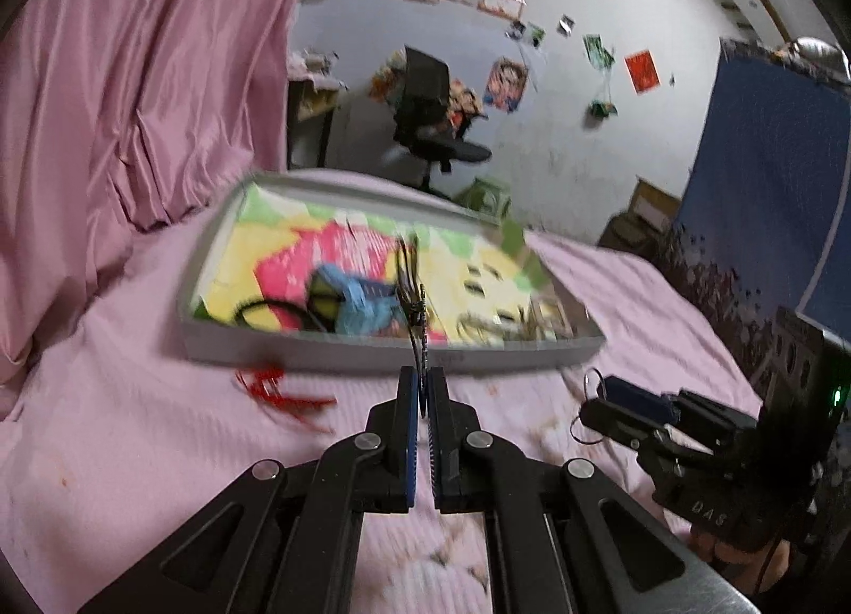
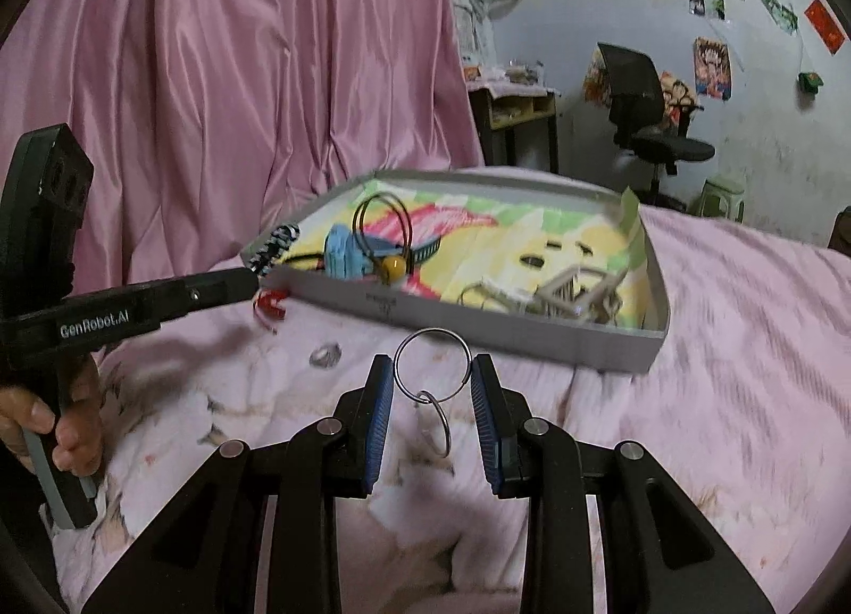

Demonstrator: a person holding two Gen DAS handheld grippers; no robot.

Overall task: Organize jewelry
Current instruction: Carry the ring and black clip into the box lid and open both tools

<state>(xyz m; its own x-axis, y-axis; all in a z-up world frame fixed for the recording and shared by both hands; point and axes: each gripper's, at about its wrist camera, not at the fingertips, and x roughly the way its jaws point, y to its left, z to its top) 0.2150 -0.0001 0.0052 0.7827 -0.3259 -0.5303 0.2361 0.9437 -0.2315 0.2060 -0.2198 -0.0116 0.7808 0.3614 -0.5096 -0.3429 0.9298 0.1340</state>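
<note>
The left gripper is pressed together on a dark beaded piece, held up just before the grey tray; it should clear the near wall, then release low over a bare patch of lining. The right gripper pinches a steel ring with one smaller ring linked below. On the pink bedspread lie one red piece and one silver ring.
</note>
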